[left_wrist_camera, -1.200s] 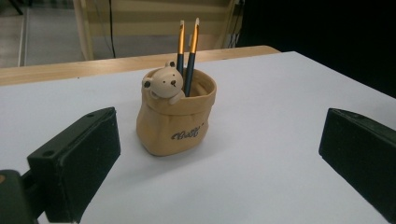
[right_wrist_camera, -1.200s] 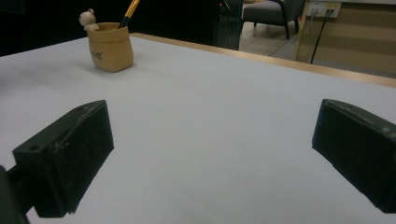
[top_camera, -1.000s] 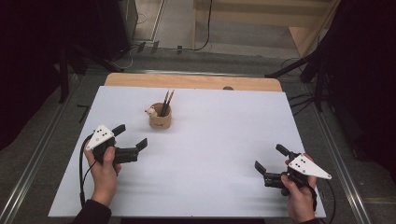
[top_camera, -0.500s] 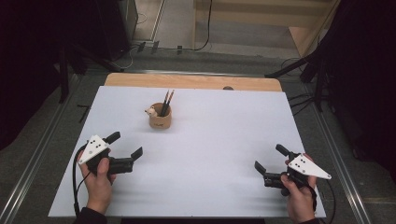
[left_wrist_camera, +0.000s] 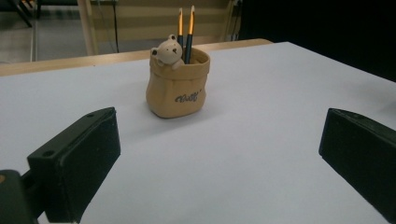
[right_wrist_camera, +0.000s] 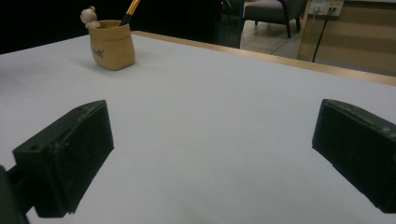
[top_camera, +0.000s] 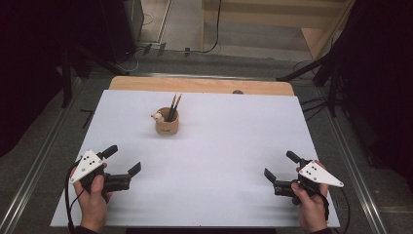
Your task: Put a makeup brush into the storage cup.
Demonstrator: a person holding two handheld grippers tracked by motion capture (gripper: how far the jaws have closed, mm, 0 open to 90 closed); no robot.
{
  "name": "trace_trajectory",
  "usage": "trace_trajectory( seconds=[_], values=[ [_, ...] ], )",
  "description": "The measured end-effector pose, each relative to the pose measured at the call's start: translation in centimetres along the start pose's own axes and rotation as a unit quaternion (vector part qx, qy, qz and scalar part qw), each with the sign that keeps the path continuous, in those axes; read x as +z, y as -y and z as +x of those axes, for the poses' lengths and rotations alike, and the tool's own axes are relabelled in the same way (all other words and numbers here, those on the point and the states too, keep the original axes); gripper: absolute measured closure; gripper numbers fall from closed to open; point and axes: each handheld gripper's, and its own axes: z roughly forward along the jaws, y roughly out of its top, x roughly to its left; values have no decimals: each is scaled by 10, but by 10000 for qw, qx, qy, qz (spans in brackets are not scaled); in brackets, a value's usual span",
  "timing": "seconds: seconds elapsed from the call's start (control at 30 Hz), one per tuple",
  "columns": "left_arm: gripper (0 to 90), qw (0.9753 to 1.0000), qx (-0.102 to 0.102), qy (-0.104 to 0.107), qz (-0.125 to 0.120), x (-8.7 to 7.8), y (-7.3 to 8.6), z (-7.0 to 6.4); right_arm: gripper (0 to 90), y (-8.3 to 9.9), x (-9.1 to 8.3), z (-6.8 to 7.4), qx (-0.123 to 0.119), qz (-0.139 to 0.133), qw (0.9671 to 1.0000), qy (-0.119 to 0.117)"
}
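Two pencils [top_camera: 173,106] are seen standing untouched in the pot [top_camera: 167,124], well apart from both empty, wide-open grippers [top_camera: 122,161] [top_camera: 280,165]; nothing is judged started.

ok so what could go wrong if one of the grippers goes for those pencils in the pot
1. The two pencils stand close together and lean, so wide-open jaws may catch both at once or push them aside.
2. The small tan pot stands loose on the white table, so a sideways tug could tip or drag it.
3. The bear figure on the rim sits beside the pencils and could get bumped.
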Motion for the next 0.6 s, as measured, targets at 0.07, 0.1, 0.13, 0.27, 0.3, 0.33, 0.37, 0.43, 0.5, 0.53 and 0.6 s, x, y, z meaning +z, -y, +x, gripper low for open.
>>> trace_trajectory(
  seconds=[0.07, 0.1, 0.13, 0.27, 0.3, 0.33, 0.37, 0.43, 0.5, 0.53, 0.6],
  values=[
    [0, 10000, -55, 18, -37, -3, 1, 0, 0, 0, 0, 0, 16, 3, 10000, 5],
    [0, 10000, -48, 17, -41, -4, 2, 0, 0, 0, 0, 0, 20, 6, 10000, 4],
    [0, 10000, -66, 18, -61, -6, 2, 0, 0, 0, 0, 0, 16, 7, 10000, 4],
    [0, 10000, -15, -61, -62, -12, 4, 1, 0, 0, 0, 0, 1, 9, 10000, 6],
    [0, 9999, -29, -62, -93, -13, 5, 1, 0, 0, 0, 0, -2, 7, 10000, 9],
    [0, 9999, -23, -76, -84, -14, 5, 1, 0, 1, 0, 0, 3, 10, 10000, 7],
    [0, 9999, -36, -80, -97, -16, 5, 1, 0, 1, 0, -1, 7, 9, 10000, 9],
    [0, 9999, -63, -67, -134, -18, 5, 1, 0, 1, 0, -1, 5, 7, 10000, 7],
    [0, 9998, -99, -35, -153, -21, 6, 1, 0, 1, 1, -1, 4, 7, 10000, 4],
    [0, 9998, -106, -22, -146, -23, 6, 1, 0, 1, 1, -1, -1, 9, 10000, 5],
    [0, 9998, -99, -34, -147, -25, 8, 1, 0, 1, 1, 0, 2, 16, 10000, 6]
  ],
)
